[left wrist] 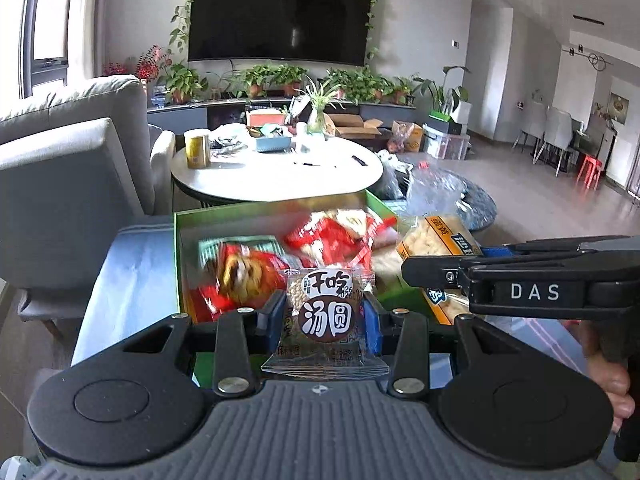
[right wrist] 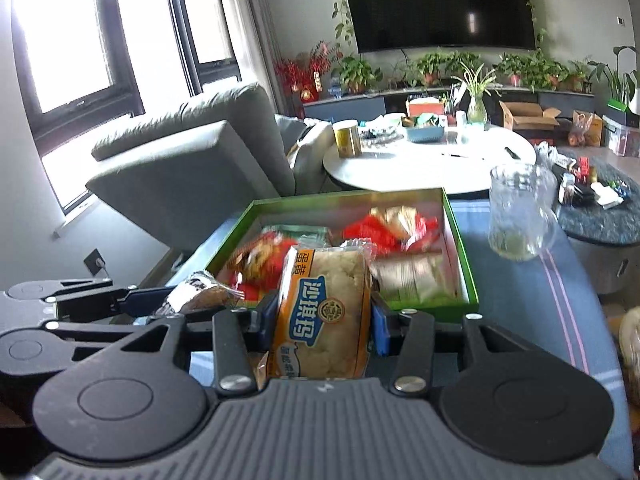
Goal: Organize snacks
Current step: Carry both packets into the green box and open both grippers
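My left gripper (left wrist: 325,316) is shut on a small clear snack packet (left wrist: 326,312) with a brown round label, held just in front of the green box (left wrist: 176,248). The box holds several red and orange snack packets (left wrist: 328,236). My right gripper (right wrist: 322,316) is shut on an orange-and-clear bread pack (right wrist: 322,312), held over the near edge of the green box (right wrist: 460,236). The right gripper also shows in the left wrist view (left wrist: 448,276) with the bread pack (left wrist: 436,236). The left gripper shows in the right wrist view (right wrist: 160,300) with its packet (right wrist: 200,294).
The box rests on a blue cloth-covered surface (right wrist: 520,300). A clear glass jar (right wrist: 520,216) stands right of the box. A grey sofa (right wrist: 192,152) is at left. A white round table (right wrist: 420,168) with a yellow can and clutter stands behind. A dark round table (right wrist: 600,216) is at right.
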A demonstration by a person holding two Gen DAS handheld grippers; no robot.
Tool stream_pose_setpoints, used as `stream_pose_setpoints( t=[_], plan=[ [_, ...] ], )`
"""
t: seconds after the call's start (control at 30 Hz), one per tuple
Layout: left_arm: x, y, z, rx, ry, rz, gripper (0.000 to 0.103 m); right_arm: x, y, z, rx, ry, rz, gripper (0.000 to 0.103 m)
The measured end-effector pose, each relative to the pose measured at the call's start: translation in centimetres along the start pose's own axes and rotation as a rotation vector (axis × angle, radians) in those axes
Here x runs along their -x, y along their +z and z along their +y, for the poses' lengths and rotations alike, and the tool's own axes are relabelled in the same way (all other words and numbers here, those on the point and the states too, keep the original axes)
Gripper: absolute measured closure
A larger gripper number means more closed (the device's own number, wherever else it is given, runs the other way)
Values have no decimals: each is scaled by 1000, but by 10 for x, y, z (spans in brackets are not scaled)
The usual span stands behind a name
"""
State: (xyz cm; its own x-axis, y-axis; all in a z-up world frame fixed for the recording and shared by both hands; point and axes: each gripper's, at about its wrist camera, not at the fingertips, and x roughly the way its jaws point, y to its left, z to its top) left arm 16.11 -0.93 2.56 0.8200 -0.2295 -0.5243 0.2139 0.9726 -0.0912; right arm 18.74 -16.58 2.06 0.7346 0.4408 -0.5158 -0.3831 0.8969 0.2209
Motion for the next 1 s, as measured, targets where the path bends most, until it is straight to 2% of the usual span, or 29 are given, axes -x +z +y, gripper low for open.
stream_pose_setpoints(
  t=[0.17,0.4,0.5,0.63,0.8,1.0],
  plan=[
    [-21,18,8,7,-1,2,66,-16,17,-9,-35,1,-12,26],
    [-76,44,8,-7,-22,23,66,-30,24,-29,-93,-36,-15,26],
    [-104,52,10,8,-10,33,65,-35,24,-37,-114,-47,-5,26],
    [-132,61,25,88,3,43,58,-42,25,-45,-138,-64,-1,26],
    [-131,58,43,148,13,42,50,-49,28,-48,-149,-61,-8,26],
    [-116,46,65,198,51,43,49,-62,33,-37,-122,-45,6,26]
  ],
)
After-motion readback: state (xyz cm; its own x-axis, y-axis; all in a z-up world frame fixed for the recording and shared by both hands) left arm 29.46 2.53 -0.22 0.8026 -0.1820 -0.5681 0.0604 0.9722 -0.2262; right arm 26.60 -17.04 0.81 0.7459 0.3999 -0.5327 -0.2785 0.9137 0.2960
